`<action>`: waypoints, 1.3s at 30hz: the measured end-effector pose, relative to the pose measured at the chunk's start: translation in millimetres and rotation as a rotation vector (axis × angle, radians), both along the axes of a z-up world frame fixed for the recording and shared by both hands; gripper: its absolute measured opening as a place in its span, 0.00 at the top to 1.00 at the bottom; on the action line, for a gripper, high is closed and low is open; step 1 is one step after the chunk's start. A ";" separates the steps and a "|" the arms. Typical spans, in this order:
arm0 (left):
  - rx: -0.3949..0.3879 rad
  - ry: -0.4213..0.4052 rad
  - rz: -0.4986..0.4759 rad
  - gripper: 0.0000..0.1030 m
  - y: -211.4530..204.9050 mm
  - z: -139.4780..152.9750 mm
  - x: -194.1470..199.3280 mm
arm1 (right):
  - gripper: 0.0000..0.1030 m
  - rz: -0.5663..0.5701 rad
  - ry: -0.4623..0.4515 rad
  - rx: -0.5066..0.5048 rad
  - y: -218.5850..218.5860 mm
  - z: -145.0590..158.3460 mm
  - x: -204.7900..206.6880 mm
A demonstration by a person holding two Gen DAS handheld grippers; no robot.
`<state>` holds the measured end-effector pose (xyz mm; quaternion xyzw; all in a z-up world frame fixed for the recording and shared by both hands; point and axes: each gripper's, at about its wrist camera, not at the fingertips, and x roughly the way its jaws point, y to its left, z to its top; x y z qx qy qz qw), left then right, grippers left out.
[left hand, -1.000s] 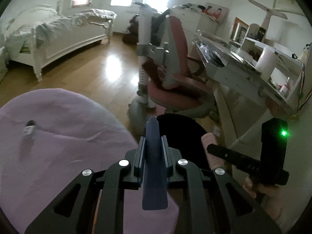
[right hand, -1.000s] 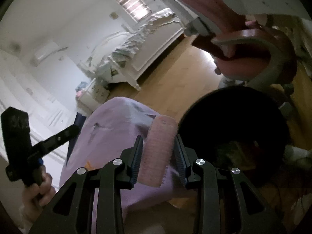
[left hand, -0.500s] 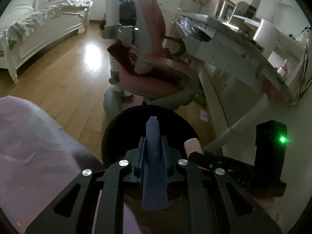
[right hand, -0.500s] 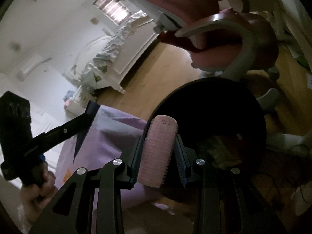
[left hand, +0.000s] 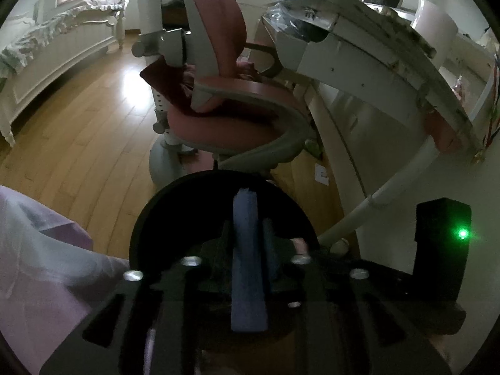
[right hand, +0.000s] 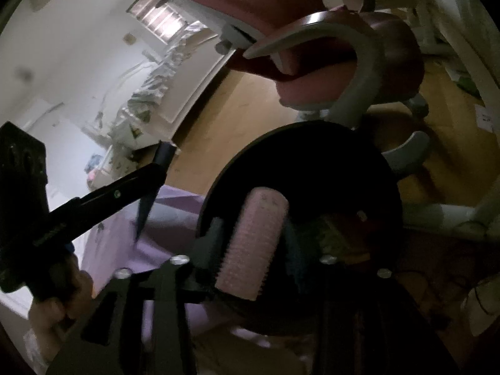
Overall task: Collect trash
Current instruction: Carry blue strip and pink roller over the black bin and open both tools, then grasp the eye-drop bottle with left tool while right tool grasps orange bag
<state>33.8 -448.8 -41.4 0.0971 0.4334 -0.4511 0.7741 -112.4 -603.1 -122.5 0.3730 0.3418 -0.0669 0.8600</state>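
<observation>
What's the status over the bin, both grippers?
Left gripper opening, blue strip between jaws. Right gripper opening, pink roller between jaws. Both above black bin. Nothing blocking.

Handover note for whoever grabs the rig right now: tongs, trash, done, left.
Left tongs: jaws opening, dark blue flat piece between them, gaps showing on both sides, over the black bin.
Right tongs: jaws opening, pink hair roller between them, pads drawn back, over the same bin's mouth.
Bin stands on the wood floor beside the pink chair; some trash already lies inside.
Done: both pieces brought above the bin.
Left: let both drop in, check they land inside, then look for more trash.
</observation>
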 end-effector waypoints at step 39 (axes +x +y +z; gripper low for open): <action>0.126 -0.071 0.632 0.08 315.9 -1.9 141.7 | 0.23 0.877 -0.115 -0.411 333.4 74.6 85.9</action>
